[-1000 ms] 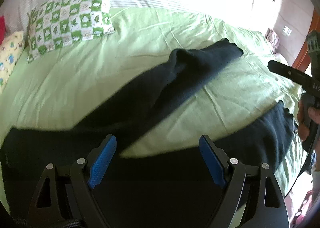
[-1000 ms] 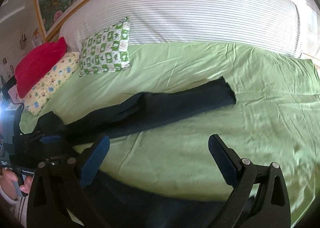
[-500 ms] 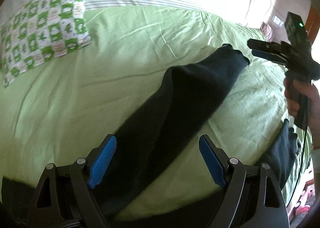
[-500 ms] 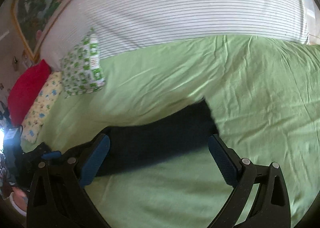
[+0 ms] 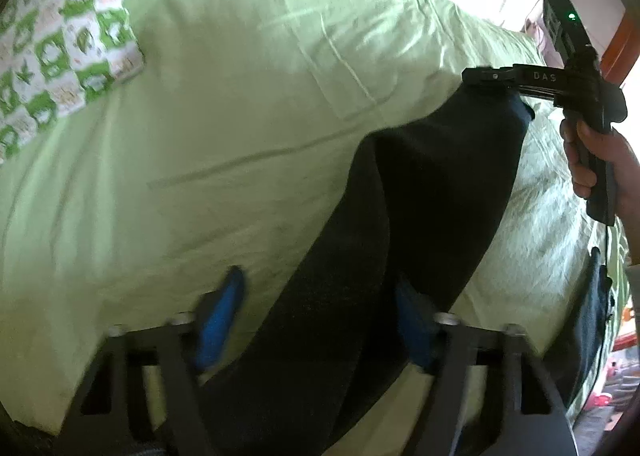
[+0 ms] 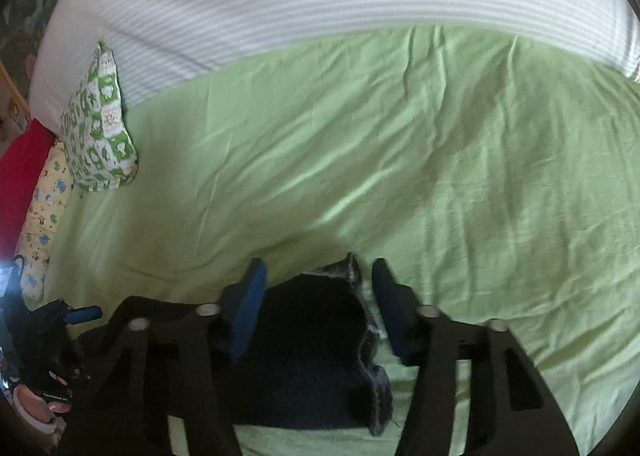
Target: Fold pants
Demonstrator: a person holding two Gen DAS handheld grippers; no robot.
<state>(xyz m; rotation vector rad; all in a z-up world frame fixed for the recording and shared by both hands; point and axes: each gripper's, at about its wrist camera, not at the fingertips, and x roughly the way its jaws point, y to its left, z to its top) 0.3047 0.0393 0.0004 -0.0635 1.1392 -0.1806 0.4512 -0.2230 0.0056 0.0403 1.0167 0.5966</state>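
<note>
The green bed sheet [image 6: 400, 144] lies wide and bare beyond and to the right of the right claw [image 6: 316, 296]; a striped white bolster [image 6: 280, 4] bounds its far edge, and a green-checked pillow [image 6: 100, 136], a yellow pillow [image 6: 44, 220] and a red pillow [image 6: 20, 176] line its left side. The dark pants [image 5: 420, 216] lie on the sheet, 1 leg running up and to the right from the left claw [image 5: 320, 312] to its hem, a 2nd dark piece showing at the sheet's right edge. The left claw is spread, the leg passing between its blue pads. The right claw is spread too, its fingers straddling the frayed hem, not touching it. Compared with 0.5 s ago, both claws sit lower and closer to the fabric, and the right claw's gap is narrower.
</note>
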